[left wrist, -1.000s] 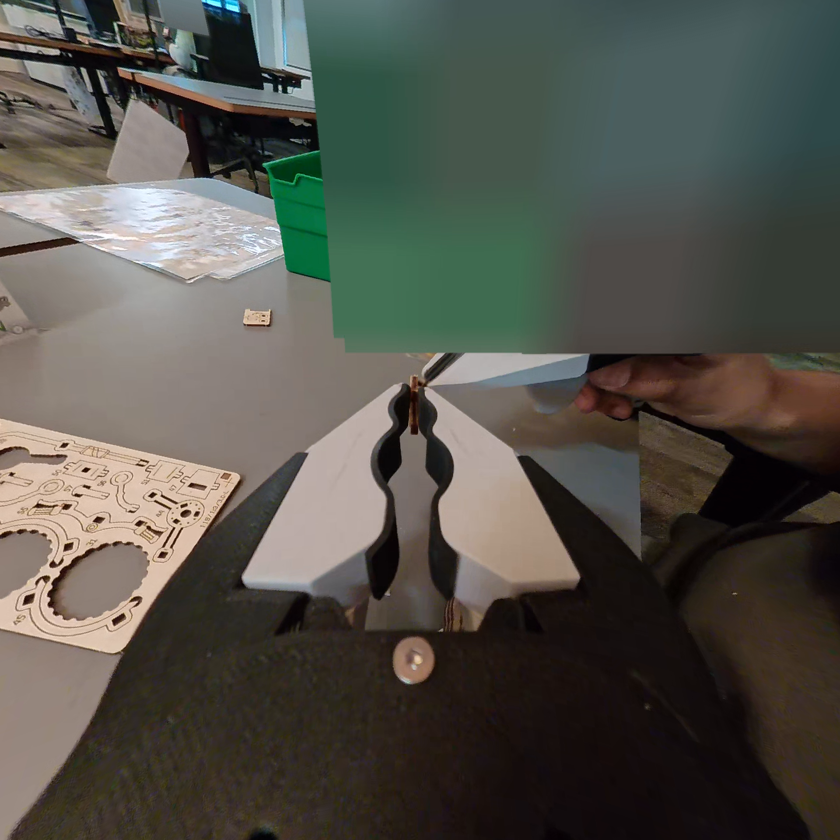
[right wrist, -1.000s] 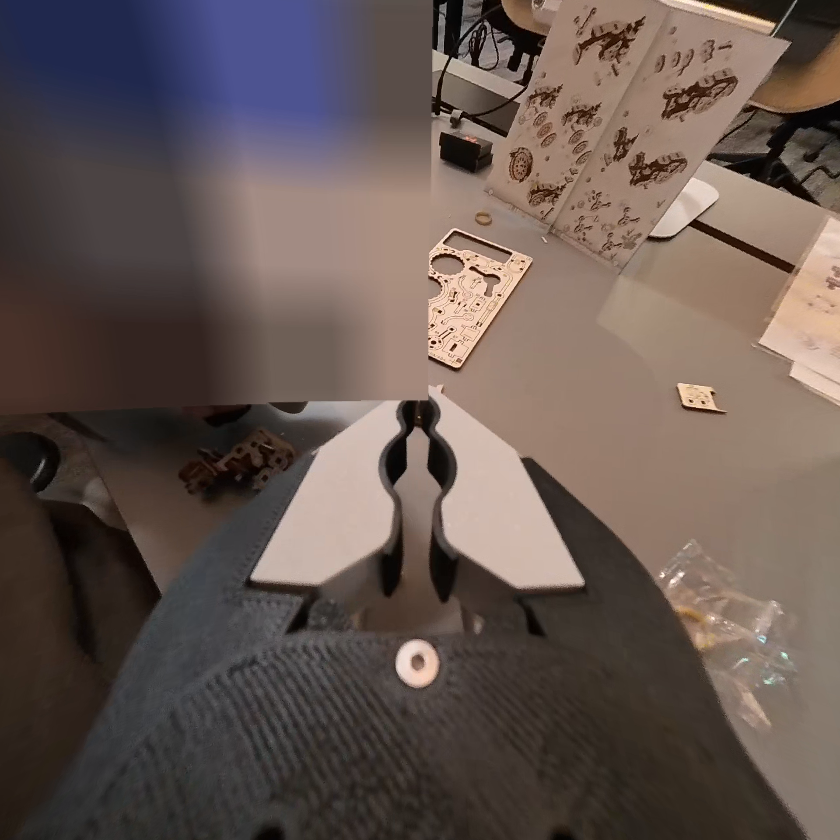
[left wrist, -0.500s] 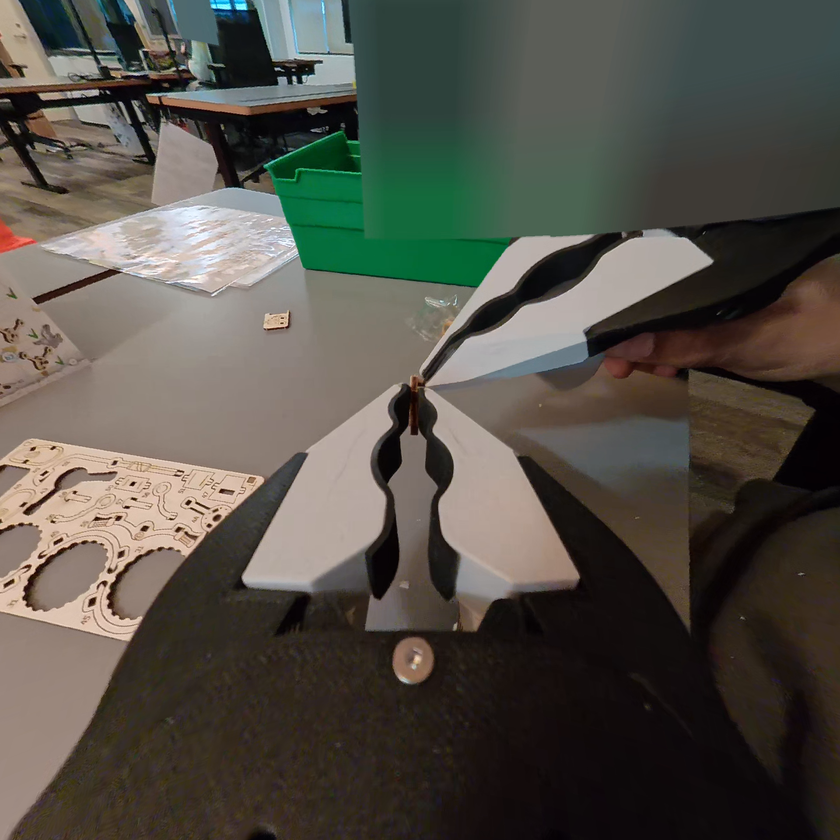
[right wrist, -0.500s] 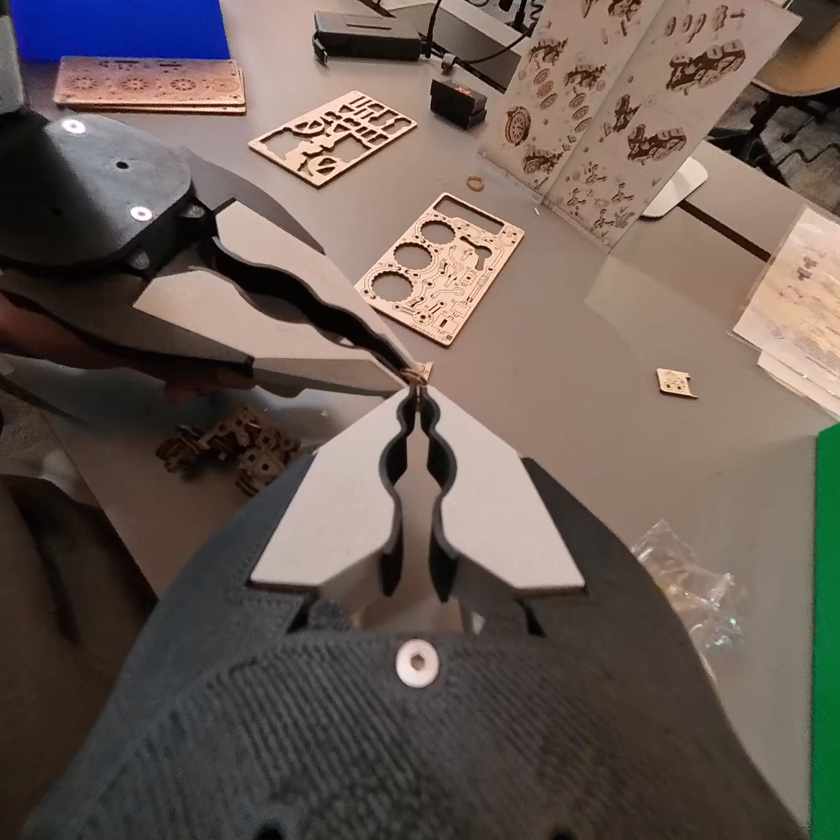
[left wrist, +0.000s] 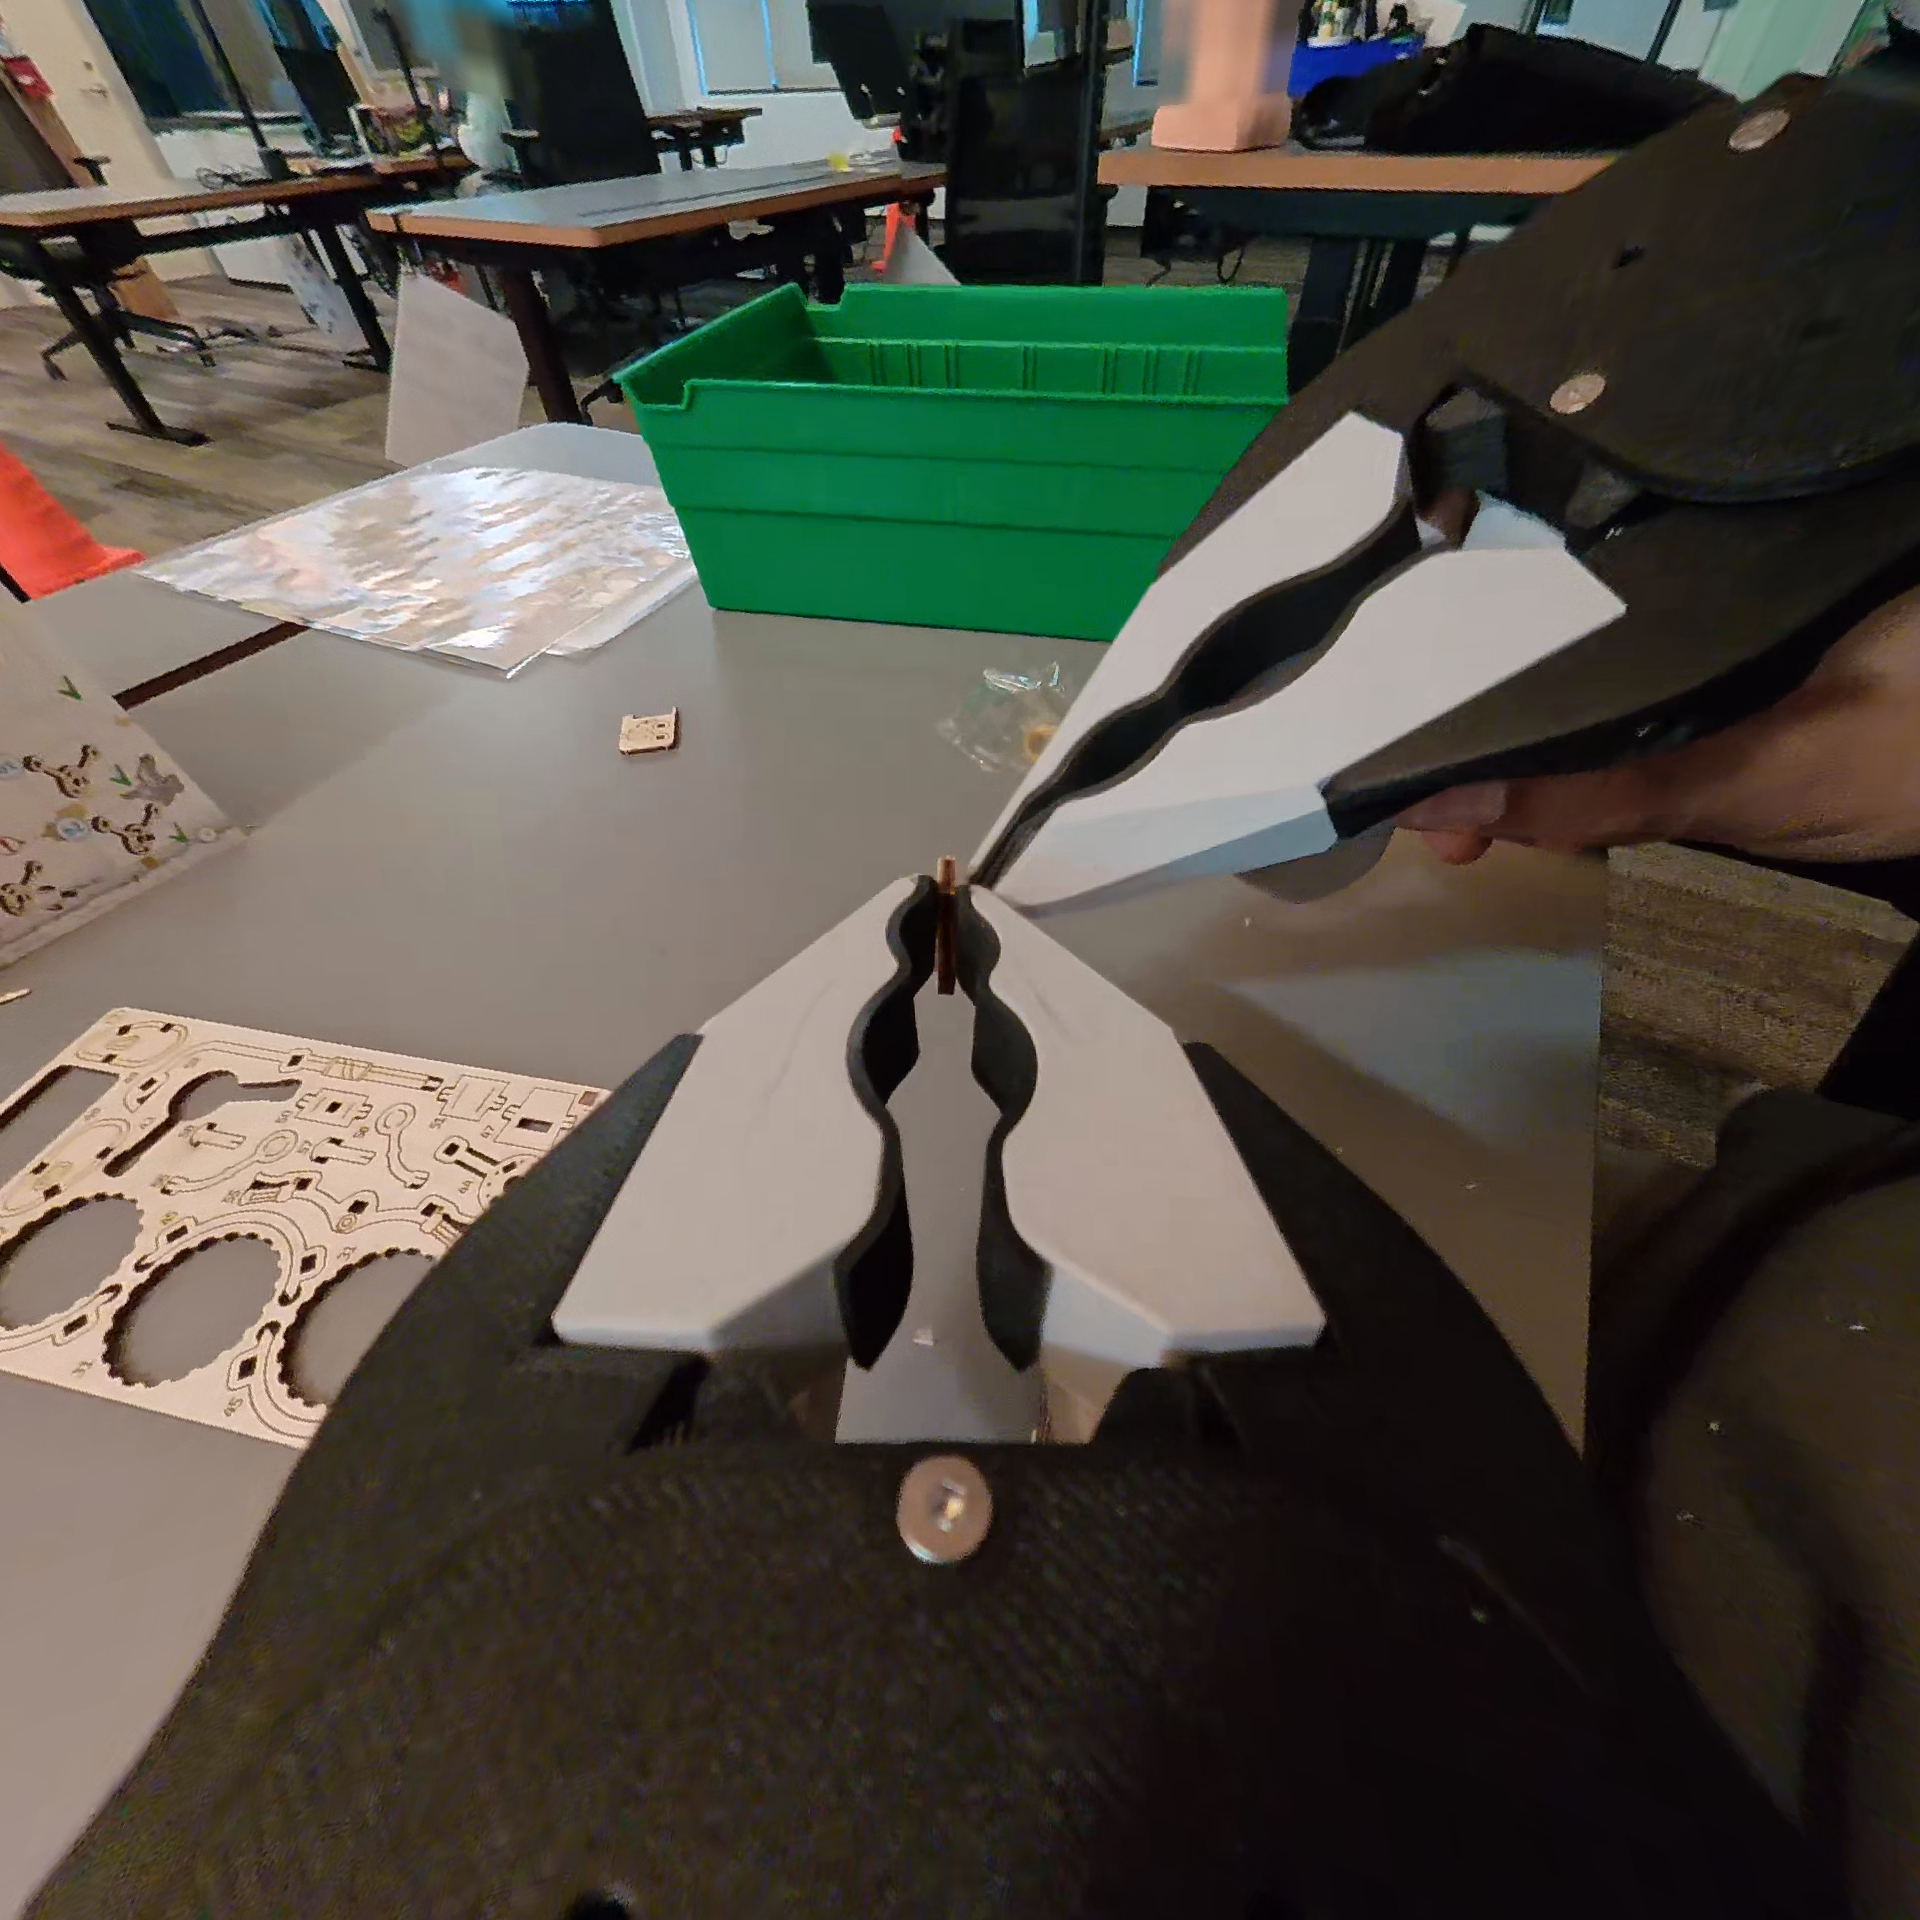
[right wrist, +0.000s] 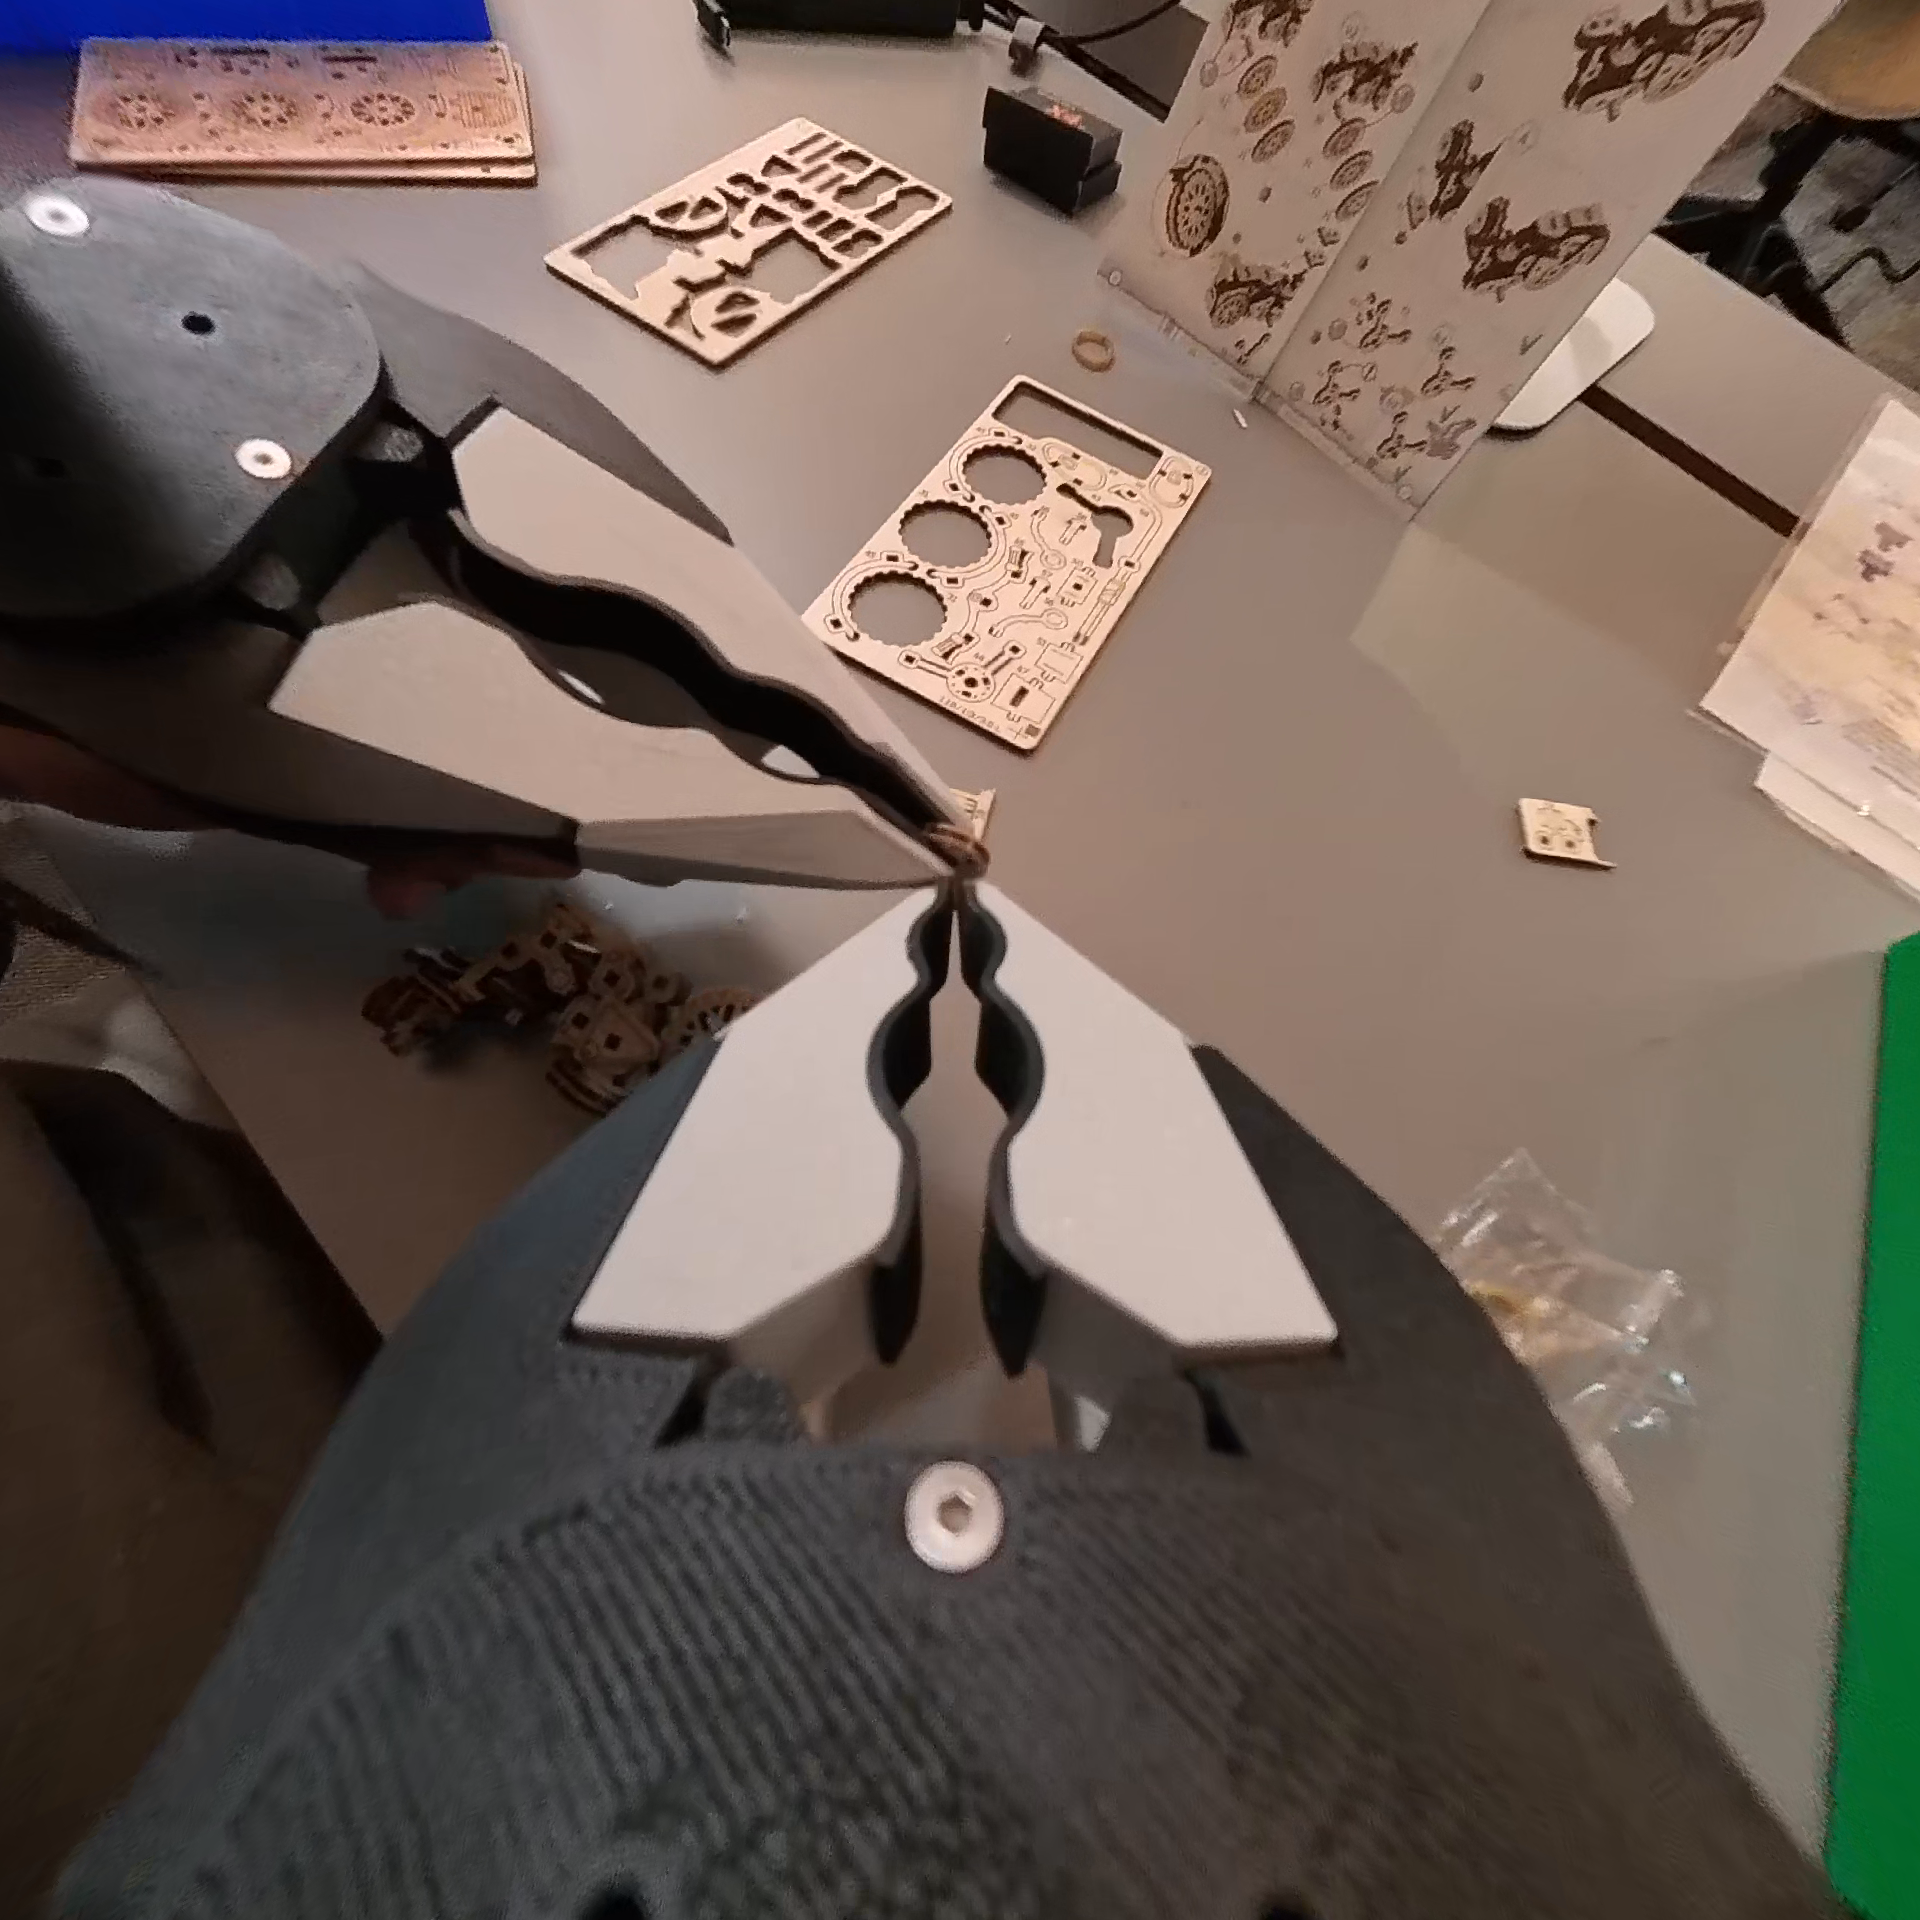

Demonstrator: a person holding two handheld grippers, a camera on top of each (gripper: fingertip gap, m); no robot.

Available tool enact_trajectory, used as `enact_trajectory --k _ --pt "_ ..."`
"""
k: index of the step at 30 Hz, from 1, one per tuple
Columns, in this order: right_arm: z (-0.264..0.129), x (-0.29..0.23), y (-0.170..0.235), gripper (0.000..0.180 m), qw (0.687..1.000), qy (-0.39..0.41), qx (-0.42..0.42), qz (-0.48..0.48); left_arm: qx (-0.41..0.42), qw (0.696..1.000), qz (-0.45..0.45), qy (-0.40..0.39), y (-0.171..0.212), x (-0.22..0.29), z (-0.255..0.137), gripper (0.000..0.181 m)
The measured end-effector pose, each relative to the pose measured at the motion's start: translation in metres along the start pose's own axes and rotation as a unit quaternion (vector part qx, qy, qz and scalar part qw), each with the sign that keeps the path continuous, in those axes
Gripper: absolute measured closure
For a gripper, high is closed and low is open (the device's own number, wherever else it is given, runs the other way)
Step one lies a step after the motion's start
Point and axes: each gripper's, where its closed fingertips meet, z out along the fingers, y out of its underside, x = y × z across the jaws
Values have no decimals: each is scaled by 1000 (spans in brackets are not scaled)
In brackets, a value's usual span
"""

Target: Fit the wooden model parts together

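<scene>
My left gripper [left wrist: 943, 896] is shut on a small thin wooden part [left wrist: 945, 935] held edge-on at its tips, above the grey table [left wrist: 520, 883]. My right gripper [left wrist: 992, 868] comes in from the upper right and its tips touch that part. In the right wrist view my right gripper [right wrist: 951, 906] is shut, with a thin brown wooden sliver between its tips. The left gripper [right wrist: 935, 831] comes in from the left, and its wooden part [right wrist: 969, 834] meets my right tips. A hand holds each gripper.
A green bin [left wrist: 956, 499] stands at the back. A punched wooden sheet [right wrist: 1018, 582] and a second one [right wrist: 748, 239] lie on the table. A pile of assembled wooden parts [right wrist: 561, 987], a plastic bag [right wrist: 1558, 1330], a loose wooden piece [right wrist: 1564, 831] and a standing instruction sheet [right wrist: 1351, 208] are near. Both grippers' tips are close together, under 4 cm apart.
Both grippers have stayed tip to tip and kept their hold. Both have tilted, so the other gripper now shows more fully and higher in each view.
</scene>
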Motion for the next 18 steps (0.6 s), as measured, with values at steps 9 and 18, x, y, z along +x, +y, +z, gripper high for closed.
enact_trajectory --k 9,18 --pt "-3 0 -6 180 1000 8 11 -8 -3 998 -59 19 0 -1 -1 181" --pt "-4 0 -5 180 1000 10 9 -8 -6 1000 -24 13 0 1 -2 181"
